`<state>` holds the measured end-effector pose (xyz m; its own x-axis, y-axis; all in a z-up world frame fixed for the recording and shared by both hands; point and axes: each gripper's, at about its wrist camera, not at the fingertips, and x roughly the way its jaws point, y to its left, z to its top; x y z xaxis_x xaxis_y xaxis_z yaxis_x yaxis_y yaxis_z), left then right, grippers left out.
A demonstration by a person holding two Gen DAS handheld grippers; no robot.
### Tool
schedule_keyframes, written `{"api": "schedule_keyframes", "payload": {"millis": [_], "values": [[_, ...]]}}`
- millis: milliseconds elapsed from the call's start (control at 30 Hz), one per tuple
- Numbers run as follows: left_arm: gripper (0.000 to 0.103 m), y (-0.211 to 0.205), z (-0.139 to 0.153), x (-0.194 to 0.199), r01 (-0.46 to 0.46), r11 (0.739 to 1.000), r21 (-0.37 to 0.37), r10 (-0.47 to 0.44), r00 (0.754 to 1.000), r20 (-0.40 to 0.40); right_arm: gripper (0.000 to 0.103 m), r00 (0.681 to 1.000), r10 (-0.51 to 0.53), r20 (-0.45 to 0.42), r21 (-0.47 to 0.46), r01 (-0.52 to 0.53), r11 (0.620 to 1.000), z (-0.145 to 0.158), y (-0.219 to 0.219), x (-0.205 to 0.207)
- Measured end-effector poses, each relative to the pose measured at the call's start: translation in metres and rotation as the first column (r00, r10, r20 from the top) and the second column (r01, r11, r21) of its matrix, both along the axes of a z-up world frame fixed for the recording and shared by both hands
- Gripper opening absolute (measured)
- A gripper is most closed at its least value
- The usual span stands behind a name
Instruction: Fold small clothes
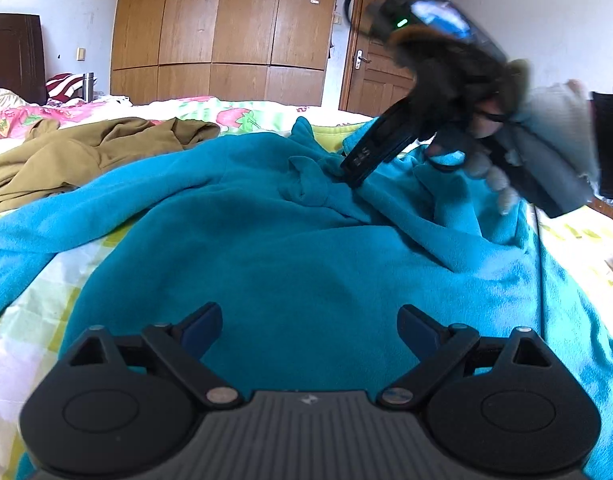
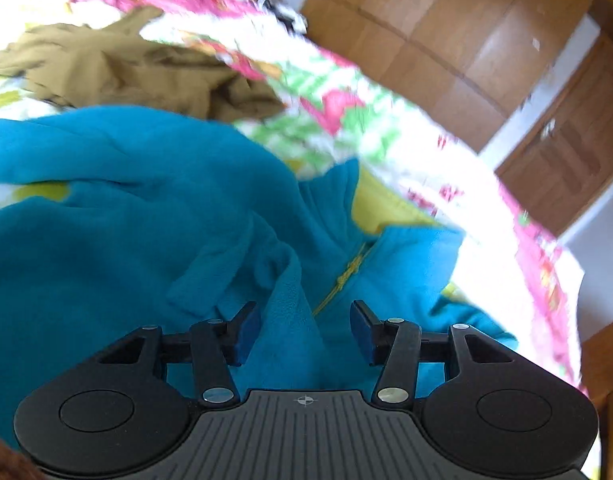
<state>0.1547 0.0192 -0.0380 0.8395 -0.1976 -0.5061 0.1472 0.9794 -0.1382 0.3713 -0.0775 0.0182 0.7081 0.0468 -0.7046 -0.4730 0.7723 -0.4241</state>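
A teal fleece top (image 1: 290,248) lies rumpled on the bed. My left gripper (image 1: 309,322) is open just above its near part, holding nothing. My right gripper (image 2: 305,320) is open over the collar, with a raised fold of teal fleece (image 2: 290,320) between its fingers and the yellow zip (image 2: 346,276) and yellow-green lining (image 2: 382,204) just ahead. In the left wrist view the right gripper (image 1: 356,170) comes down from the upper right, its tips on the fleece near the collar, held by a gloved hand (image 1: 546,148).
An olive-brown garment (image 1: 78,152) lies crumpled at the far left of the bed, also in the right wrist view (image 2: 138,72). The bed has a checked sheet (image 1: 34,320) and a pink floral quilt (image 2: 338,112). A wooden wardrobe (image 1: 226,28) and door (image 1: 382,72) stand behind.
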Motion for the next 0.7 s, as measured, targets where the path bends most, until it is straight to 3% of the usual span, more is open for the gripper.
{"api": "schedule_keyframes", "payload": {"millis": [67, 133, 167, 233, 333, 400, 467, 500, 567, 633, 700], "values": [[0.103, 0.001, 0.001, 0.000, 0.000, 1.000, -0.007, 0.000, 1.000, 0.002, 0.003, 0.992, -0.090, -0.087, 0.031, 0.093, 0.995, -0.007, -0.007, 0.017], [0.103, 0.003, 0.002, -0.001, -0.005, 1.000, -0.017, 0.005, 1.000, 0.008, 0.003, 0.978, -0.136, -0.158, 0.151, 0.160, 0.975, 0.002, -0.019, 0.019], [0.103, 0.003, 0.003, -0.001, -0.010, 1.000, -0.020, 0.010, 1.000, 0.011, 0.002, 0.980, -0.146, -0.135, 0.191, 0.171, 0.967, 0.013, -0.021, 0.015], [0.103, 0.005, 0.005, -0.003, -0.019, 0.999, -0.027, 0.019, 1.000, 0.020, 0.002, 0.978, -0.205, -0.022, 0.286, 0.203, 0.937, 0.050, -0.033, 0.001], [0.103, 0.008, 0.007, -0.004, -0.031, 0.999, -0.040, 0.032, 0.999, 0.030, 0.002, 0.944, -0.288, 0.158, 0.474, 0.183, 0.861, 0.105, -0.049, -0.028], [0.103, 0.009, 0.007, -0.004, -0.037, 0.998, -0.043, 0.038, 0.999, 0.031, 0.002, 0.932, -0.305, 0.194, 0.545, 0.156, 0.824, 0.118, -0.048, -0.046], [0.103, 0.010, 0.008, -0.003, -0.038, 0.998, -0.044, 0.039, 0.999, 0.030, 0.002, 0.938, -0.214, 0.272, 0.451, 0.072, 0.889, 0.100, -0.027, -0.061], [0.103, 0.010, 0.008, -0.003, -0.037, 0.998, -0.042, 0.038, 0.999, 0.031, 0.002, 0.954, -0.149, 0.259, 0.370, 0.045, 0.928, 0.078, -0.013, -0.065], [0.103, 0.011, 0.007, -0.003, -0.040, 0.999, -0.037, 0.041, 0.999, 0.031, 0.002, 0.991, -0.035, 0.130, 0.241, 0.003, 0.971, 0.029, 0.008, -0.065], [0.103, 0.012, 0.007, -0.003, -0.043, 0.998, -0.040, 0.044, 0.999, 0.025, 0.002, 0.998, 0.052, 0.034, 0.107, -0.056, 0.993, -0.013, 0.020, -0.070], [0.103, 0.011, 0.006, -0.001, -0.037, 0.999, -0.032, 0.037, 0.999, 0.014, 0.002, 0.994, 0.103, -0.032, 0.104, -0.100, 0.990, -0.027, 0.020, -0.076]]}}
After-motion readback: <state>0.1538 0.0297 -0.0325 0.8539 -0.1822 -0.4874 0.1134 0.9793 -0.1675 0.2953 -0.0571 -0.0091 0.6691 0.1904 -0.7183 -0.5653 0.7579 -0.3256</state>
